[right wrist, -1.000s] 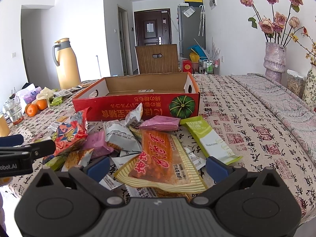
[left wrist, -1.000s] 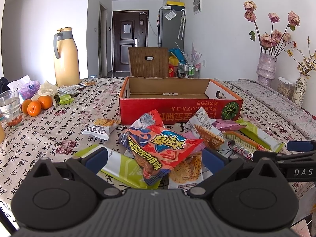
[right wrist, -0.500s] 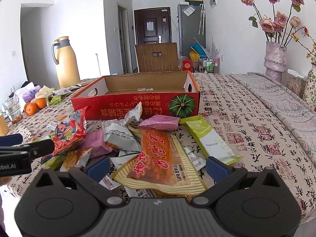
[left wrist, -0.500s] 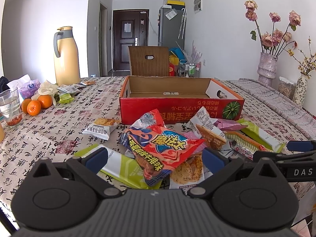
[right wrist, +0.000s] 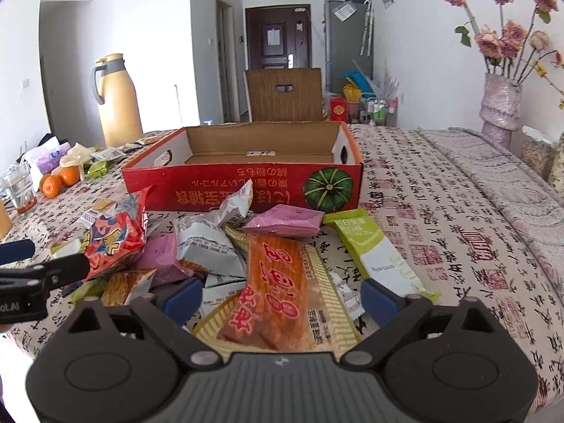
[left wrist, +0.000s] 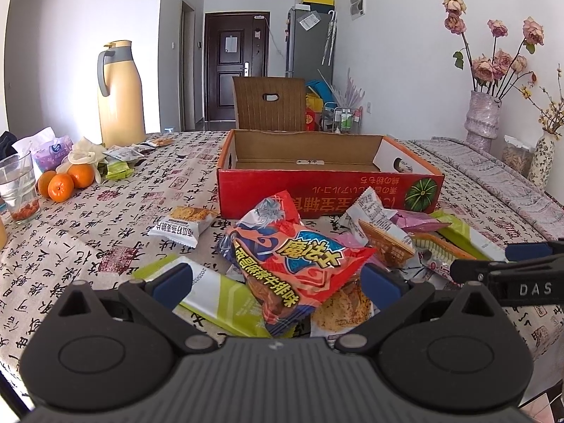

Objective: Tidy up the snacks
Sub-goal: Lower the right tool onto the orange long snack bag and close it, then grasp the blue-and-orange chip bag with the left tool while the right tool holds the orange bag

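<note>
The snacks are all dumped in a loose pile on the patterned tablecloth [right wrist: 458,218], right in front of the red cardboard box [right wrist: 243,185], which sits open with nothing visible in it, in the middle of both views. Biggest thing in the right wrist view is the orange packet with the yellow striped border [right wrist: 278,282], lying lower centre, its near end between the right gripper [right wrist: 282,294] fingers. That gripper is spread wide and its jaws are closing in, but the blue pads aren't pressing on the packet yet. Just right of it a lime green bar [right wrist: 373,246] lies flat, with a pink pouch [right wrist: 285,220] above it near the box wall and some silver wrappers [right wrist: 208,243] to the left.

In the left wrist view the red and blue crisp bag [left wrist: 296,257] is heaped on top at centre — its lower end sits between the left gripper [left wrist: 276,282] pads, which are also spread apart and not touching it. Another green bar [left wrist: 218,296] pokes out under it at lower left, and a small white cake packet [left wrist: 183,225] lies apart, left of centre.

Further out: oranges [left wrist: 65,183] and a glass [left wrist: 17,190] at the left edge, a tan thermos jug [left wrist: 120,95] behind them, and a vase of dried roses [left wrist: 484,120] at the far right.
</note>
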`<action>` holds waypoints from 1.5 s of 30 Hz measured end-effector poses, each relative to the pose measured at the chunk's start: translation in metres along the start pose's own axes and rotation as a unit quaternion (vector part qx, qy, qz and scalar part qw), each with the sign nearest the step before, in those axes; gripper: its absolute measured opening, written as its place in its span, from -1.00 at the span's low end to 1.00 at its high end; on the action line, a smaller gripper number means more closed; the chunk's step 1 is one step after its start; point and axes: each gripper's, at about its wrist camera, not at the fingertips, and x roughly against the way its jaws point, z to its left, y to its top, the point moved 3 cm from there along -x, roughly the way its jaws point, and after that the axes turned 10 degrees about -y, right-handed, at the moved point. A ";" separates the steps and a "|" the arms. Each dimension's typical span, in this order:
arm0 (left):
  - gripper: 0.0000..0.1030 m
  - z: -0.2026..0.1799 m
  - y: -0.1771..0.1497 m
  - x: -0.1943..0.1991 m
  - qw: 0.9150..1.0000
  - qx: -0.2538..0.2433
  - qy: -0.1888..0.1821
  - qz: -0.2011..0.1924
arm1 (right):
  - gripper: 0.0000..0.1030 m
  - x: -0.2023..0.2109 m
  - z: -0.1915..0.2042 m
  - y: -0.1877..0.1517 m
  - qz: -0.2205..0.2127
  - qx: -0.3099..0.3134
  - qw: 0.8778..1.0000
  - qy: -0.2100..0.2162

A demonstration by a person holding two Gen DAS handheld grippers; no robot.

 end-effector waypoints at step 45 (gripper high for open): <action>1.00 0.019 0.003 -0.015 1.000 0.019 0.008 0.022 | -0.35 -0.010 -0.016 0.015 -0.015 -0.040 0.999 0.007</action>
